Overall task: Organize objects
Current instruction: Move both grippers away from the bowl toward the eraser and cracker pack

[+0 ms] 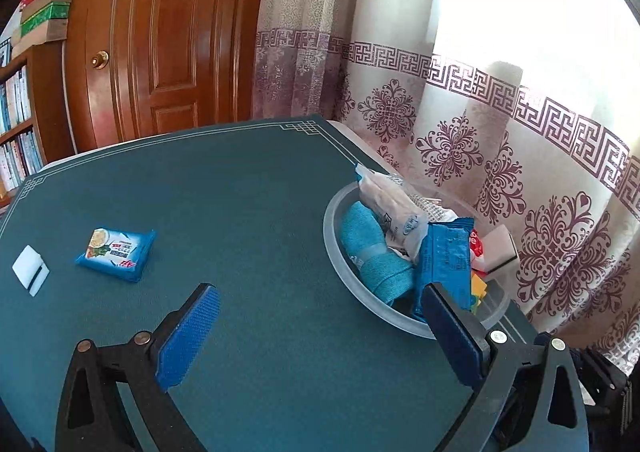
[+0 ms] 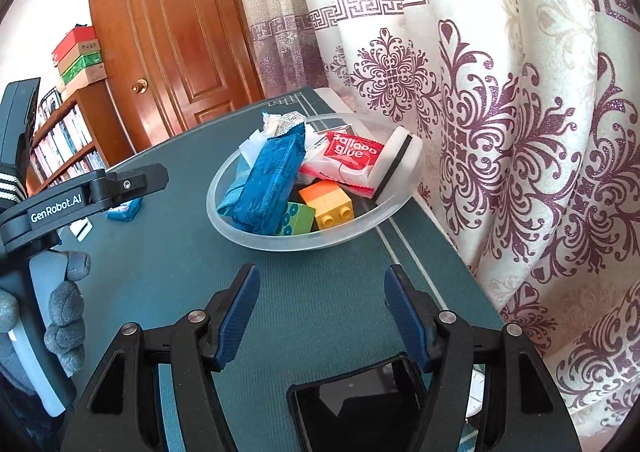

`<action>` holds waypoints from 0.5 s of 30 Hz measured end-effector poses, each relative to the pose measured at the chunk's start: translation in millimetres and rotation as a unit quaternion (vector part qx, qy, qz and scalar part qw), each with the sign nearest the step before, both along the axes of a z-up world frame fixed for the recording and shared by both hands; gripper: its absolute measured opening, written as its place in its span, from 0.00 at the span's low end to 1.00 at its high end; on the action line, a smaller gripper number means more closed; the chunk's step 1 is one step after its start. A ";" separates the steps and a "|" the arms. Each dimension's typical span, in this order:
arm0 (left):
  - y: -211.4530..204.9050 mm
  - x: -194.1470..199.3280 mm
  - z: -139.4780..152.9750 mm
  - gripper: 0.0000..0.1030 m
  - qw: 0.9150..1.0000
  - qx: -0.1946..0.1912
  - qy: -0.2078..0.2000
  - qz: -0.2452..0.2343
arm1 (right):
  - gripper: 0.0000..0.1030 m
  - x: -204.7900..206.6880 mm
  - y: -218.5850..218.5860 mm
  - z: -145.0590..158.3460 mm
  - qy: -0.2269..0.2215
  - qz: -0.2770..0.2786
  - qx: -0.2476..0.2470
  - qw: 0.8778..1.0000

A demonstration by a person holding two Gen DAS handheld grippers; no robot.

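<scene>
Clutter mostly sits in the clear bowl [image 2: 256,242] at the far right of the green tabletop [image 1: 248,187], close to the patterned curtain [image 2: 520,131]. From my right tool's camera I see inside it a blue wrapped packet [image 2: 268,187] leaning on the near-left side, a folded teal cloth [image 1: 374,256] beside it, a red and white glue sachet [image 2: 348,159], a white sponge with a black stripe [image 2: 400,159] propped against the far-right rim, and toy bricks low in the middle: an orange and yellow brick [image 2: 330,201] and a green brick [image 2: 296,219] touching it. A white crinkled packet [image 1: 394,211] stands at the back of the bowl.

My left tool [image 1: 320,324] is released, its blue pads wide apart with nothing between them; the right pad sits just in front of the bowl's near rim. My right tool [image 2: 322,308] is also spread and holds nothing, hovering over bare tabletop short of the bowl. A dark phone [image 2: 360,408] lies under it at the near edge.

Well away on the left of the tabletop lie a blue noodle packet [image 1: 116,254] and, just beside it, a small white sponge [image 1: 30,270], both flat and apart from the bowl.
</scene>
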State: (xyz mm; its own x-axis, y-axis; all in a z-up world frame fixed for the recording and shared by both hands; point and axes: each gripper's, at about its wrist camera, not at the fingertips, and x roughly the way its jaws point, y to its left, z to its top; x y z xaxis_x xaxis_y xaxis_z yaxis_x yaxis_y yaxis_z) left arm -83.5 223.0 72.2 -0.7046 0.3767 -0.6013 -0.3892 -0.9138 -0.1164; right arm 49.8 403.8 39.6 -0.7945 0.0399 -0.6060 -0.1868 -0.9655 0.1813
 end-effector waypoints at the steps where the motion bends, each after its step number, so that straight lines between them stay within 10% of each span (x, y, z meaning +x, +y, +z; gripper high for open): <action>1: -3.9 -0.6 -1.0 1.00 1.000 -0.002 0.002 0.005 | 0.64 -0.2 -3.1 0.7 0.000 0.003 0.002 1.000; 15: -64.8 -9.0 -14.2 1.00 0.997 -0.027 -0.009 0.075 | 0.64 -7.8 -50.8 3.3 -0.003 0.039 0.003 0.999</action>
State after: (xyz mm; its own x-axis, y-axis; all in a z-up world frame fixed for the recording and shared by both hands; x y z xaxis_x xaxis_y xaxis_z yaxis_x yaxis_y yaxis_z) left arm -92.5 158.2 58.0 -0.7395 0.2347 -0.6309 -0.2464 -0.9666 -0.0707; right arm 42.0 353.0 42.9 -0.7916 -0.0186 -0.6107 -0.1114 -0.9784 0.1742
